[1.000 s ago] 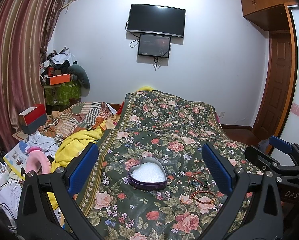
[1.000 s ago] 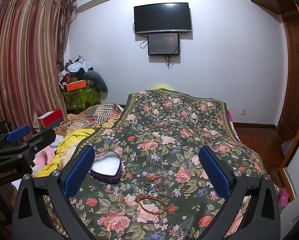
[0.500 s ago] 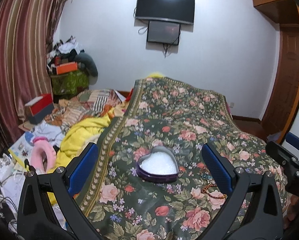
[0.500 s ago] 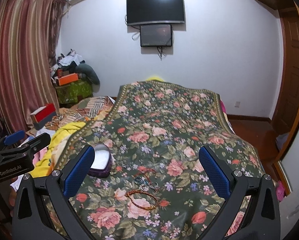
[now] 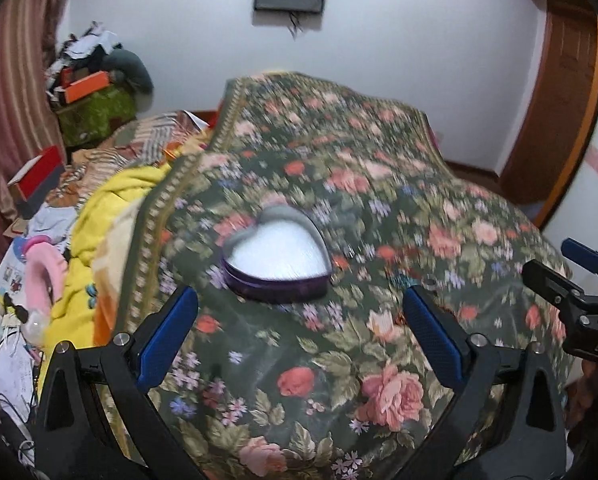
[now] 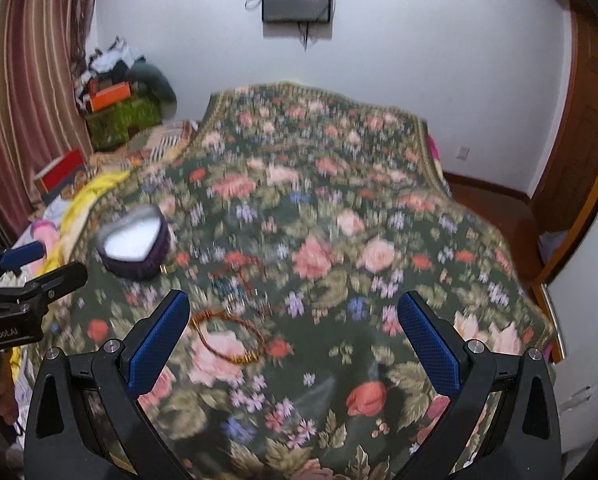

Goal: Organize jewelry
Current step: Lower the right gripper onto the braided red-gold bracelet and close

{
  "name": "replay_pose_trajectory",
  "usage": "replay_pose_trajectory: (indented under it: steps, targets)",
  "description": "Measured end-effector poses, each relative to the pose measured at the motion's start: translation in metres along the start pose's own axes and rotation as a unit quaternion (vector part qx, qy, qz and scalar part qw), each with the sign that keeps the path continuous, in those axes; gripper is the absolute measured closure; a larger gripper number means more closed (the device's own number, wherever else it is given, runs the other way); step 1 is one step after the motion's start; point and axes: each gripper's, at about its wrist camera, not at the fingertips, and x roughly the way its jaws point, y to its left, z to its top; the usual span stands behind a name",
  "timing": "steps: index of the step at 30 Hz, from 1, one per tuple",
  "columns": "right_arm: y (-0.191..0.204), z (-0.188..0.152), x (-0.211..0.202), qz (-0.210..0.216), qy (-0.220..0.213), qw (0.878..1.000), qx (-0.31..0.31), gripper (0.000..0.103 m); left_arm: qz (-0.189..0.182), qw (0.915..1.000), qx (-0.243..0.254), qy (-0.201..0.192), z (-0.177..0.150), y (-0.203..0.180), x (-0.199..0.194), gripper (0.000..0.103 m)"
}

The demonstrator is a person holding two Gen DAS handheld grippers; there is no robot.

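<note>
A purple heart-shaped tin [image 5: 277,258] with a white lining sits open on the floral bedspread [image 5: 379,184]; it also shows in the right wrist view [image 6: 135,246]. My left gripper [image 5: 299,340] is open and empty, just short of the tin. My right gripper [image 6: 293,344] is open and empty above the bedspread [image 6: 339,208]. A red-and-gold bead bracelet [image 6: 229,338] lies just ahead of its left finger. Several smaller pieces of jewelry [image 6: 235,280], blurred, lie between the bracelet and the tin. The right gripper also shows in the left wrist view [image 5: 579,280].
A yellow blanket [image 5: 99,216] and cluttered bedding lie left of the bedspread. A red box [image 5: 39,176] and piled clutter [image 5: 95,84] stand by the curtain. A wooden door [image 5: 559,100] is at the right. The bed edge drops off at the right [image 6: 539,312].
Both grippers have moved forward and tilted down toward the bed. The tin and the bracelet now appear larger and closer. Both grippers stay open.
</note>
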Motion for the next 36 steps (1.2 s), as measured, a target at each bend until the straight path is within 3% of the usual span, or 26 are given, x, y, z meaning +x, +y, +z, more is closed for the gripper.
replay_pose_trajectory:
  steps: [2,5,10,24,27,34,36]
  targets:
    - [-0.001,-0.006,0.006,0.010,0.016,1.000,-0.003,0.001,-0.011,0.9997,0.011,0.020,-0.004,-0.006,0.011,0.009]
    - [-0.002,-0.015,0.018,0.028,0.045,0.999,-0.009,0.015,-0.022,0.9986,0.024,0.043,-0.010,-0.014,0.023,0.015]
    - [-0.001,-0.024,0.036,0.062,0.083,0.995,-0.007,0.026,-0.051,0.9957,0.031,0.070,-0.017,-0.023,0.039,0.022]
    - [0.021,-0.029,0.077,0.109,0.131,0.985,-0.029,0.029,-0.061,0.9925,0.026,0.102,-0.025,-0.019,0.066,0.024]
    - [0.026,-0.030,0.082,0.114,0.134,0.984,-0.036,0.039,-0.065,0.9922,0.020,0.105,-0.025,-0.015,0.069,0.024]
    - [0.022,-0.032,0.082,0.129,0.131,0.983,-0.025,0.085,-0.060,0.9926,0.017,0.104,-0.024,-0.011,0.069,0.024]
    - [0.017,-0.031,0.083,0.133,0.131,0.982,-0.011,0.092,-0.059,0.9926,0.013,0.105,-0.024,-0.009,0.068,0.024]
